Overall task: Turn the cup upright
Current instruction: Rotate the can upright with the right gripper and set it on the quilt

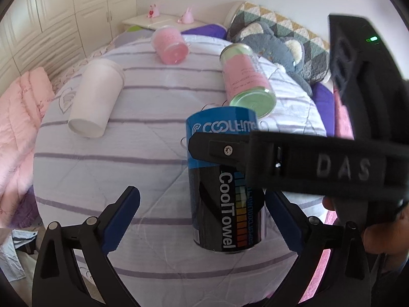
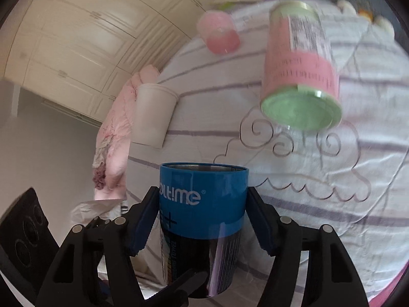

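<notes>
So the whole thing happens on a bed with a pale quilt with thin purple stripes. Far left there's a cream wardrobe along the wall and a rumpled pink blanket at the bed's edge. Next over, a white cup lies on its side, then a pink jar tipped over further back, near a little nightstand with pink bunny figures. Right of middle sits the blue-and-black cup, the "CoolTowel" one, standing on the quilt with its open rim up. The right gripper has its blue pads clamped on both sides of it. The left gripper hangs spread wide around it, pads not touching. Behind, a pink-and-green can lies on its side, and a grey plush leans on a patterned pillow.
</notes>
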Motion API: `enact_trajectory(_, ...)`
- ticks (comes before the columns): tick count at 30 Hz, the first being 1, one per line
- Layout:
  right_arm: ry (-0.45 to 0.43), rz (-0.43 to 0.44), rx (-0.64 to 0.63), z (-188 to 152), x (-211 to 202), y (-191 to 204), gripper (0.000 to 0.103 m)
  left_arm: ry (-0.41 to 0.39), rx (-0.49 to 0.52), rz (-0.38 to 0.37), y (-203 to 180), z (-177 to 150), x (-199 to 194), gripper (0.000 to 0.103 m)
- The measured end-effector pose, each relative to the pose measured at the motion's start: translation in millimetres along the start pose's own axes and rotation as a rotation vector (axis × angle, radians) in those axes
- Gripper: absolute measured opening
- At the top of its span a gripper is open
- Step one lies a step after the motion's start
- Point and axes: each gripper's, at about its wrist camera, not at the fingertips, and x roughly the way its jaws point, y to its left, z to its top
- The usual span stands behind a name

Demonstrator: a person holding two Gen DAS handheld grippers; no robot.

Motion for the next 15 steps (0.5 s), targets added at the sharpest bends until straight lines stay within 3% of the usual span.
enact_trajectory(9,-0.197,-0.112,-0.272,-2,-29,31,0.068,-0.174,-0.005,0.033,-14,-1,11,0.099)
enact_trajectory(15,-0.288,-0.189,-0.417,-6,-35,37,0.068,-0.228,-0.031,0.032,-15,-1,17,0.097)
